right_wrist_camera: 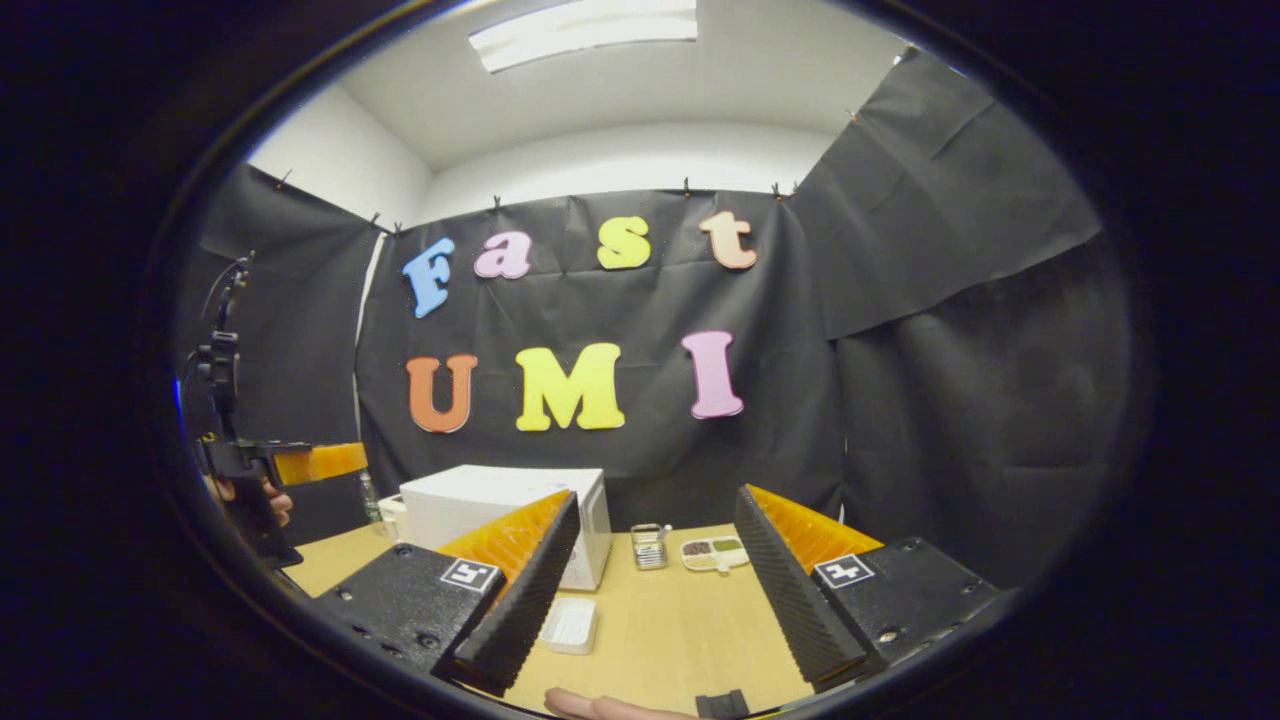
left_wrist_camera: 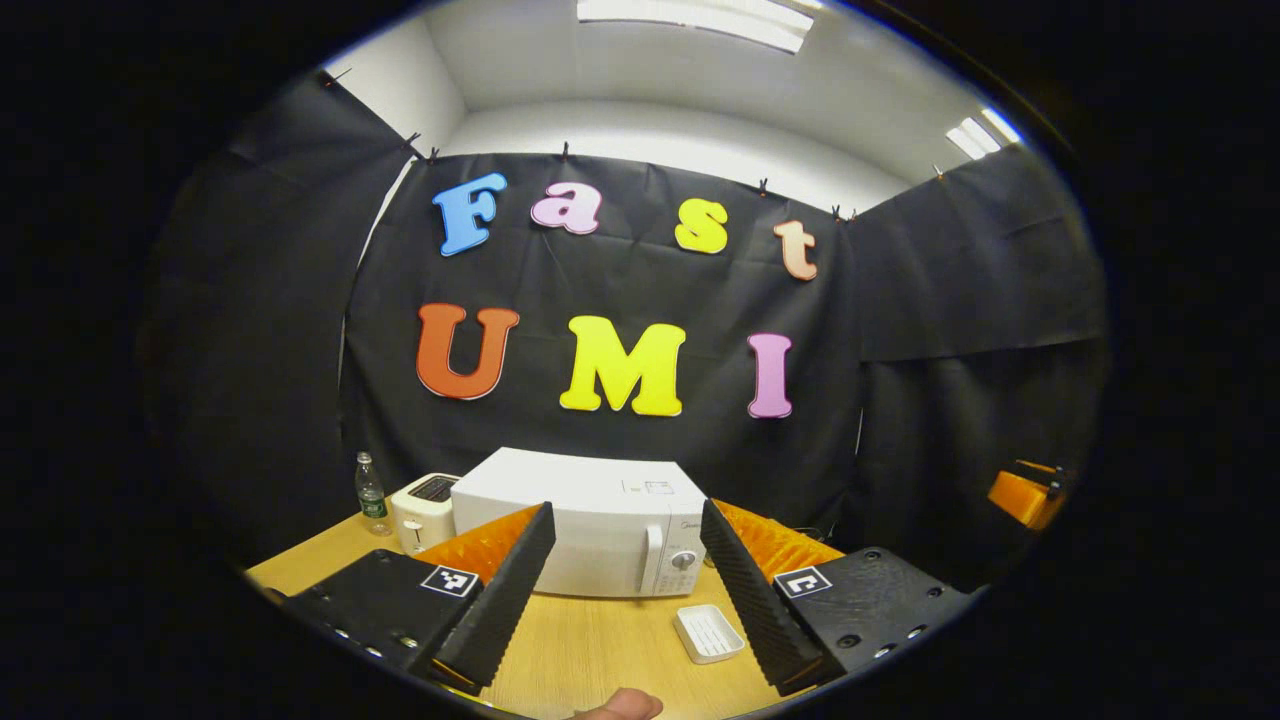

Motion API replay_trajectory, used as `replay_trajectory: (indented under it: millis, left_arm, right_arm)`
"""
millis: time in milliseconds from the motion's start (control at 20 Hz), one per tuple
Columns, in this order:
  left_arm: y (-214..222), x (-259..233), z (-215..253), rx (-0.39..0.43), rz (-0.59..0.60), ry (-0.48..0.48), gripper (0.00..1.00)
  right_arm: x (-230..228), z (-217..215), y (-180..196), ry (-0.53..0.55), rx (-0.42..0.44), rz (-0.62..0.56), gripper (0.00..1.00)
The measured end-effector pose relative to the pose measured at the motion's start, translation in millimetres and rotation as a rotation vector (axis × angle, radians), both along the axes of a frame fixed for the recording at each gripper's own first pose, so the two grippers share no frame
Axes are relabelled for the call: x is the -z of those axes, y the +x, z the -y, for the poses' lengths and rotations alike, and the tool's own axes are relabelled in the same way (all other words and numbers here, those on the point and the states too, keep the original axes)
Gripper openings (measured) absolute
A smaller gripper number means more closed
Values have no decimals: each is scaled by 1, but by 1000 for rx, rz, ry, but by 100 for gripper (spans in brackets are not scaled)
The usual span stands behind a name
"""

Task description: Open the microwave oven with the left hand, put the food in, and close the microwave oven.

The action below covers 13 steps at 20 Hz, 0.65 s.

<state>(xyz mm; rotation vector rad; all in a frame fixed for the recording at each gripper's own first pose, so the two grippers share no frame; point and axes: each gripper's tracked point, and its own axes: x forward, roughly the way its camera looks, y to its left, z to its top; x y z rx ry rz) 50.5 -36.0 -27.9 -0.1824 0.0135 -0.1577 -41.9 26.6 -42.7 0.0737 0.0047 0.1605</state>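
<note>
Microwave (left_wrist_camera: 600,535) upright, door shut, long axis sideways, both claws spread.

Left gripper (left_wrist_camera: 625,585): seen in the left gripper view from behind, both fingers spread wide apart, nothing between them, held level above the table and pointing forward. A fingertip of the holding hand (left_wrist_camera: 620,705) shows at the bottom edge. In the right gripper view the same gripper appears at the far left, raised, gripped by a hand partly visible beneath it.

Right gripper (right_wrist_camera: 655,590): in the right gripper view, fingers likewise spread wide, holding nothing, aimed forward and slightly down. Part of the holding hand (right_wrist_camera: 600,708) shows at the bottom edge.
</note>
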Motion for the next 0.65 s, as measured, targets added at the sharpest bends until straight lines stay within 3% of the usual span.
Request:
replay_trajectory:
  millis: [50, 100, 400, 650]
  left_arm:
    - [-14, -2, -9, -20, 0, -9, 92]
    - [-29, -2, -18, -43, -9, -8, 92]
    - [-96, -6, -46, -159, 43, 56, 91]
    - [-103, -7, -34, -138, 55, 82, 92]
  right_arm:
    - [-4, -1, -3, 4, -1, 8, 88]
    - [-8, -1, -6, 6, 1, 20, 99]
    - [-18, -11, -27, 28, 13, 57, 99]
    - [-22, -6, -32, -8, 27, 68, 99]
